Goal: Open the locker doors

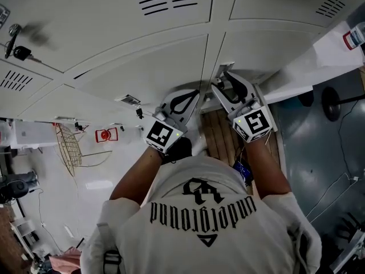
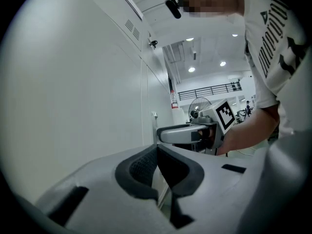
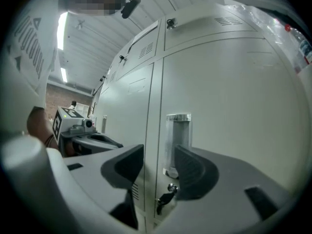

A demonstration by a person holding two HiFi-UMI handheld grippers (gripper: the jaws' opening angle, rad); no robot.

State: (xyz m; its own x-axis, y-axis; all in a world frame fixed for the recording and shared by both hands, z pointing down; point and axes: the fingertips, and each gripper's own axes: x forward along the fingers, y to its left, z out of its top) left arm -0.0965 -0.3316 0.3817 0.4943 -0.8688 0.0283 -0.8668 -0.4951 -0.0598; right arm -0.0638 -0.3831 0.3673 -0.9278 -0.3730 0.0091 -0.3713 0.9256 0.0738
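Locker doors [image 3: 234, 106] being faced, those in view shut. Right gripper [image 3: 158, 156] jaws being held wide, empty, handle [image 3: 178, 135] ahead at twelve o'clock. Left gripper [image 2: 157, 152] jaws being held together, empty. Opening judged not yet begun.

Head view: from your head, steeply down past your shoulders onto the grey plastic left gripper [image 1: 193, 97] and the grey plastic right gripper [image 1: 223, 80], both close to the white sheet-metal locker doors [image 1: 142, 79].
Left gripper view: from behind its jaws, looking along the door face just beside it.
Right gripper view: from behind its jaws, facing the doors, close.
Shared: all views hold the doors; each gripper view catches the other gripper.
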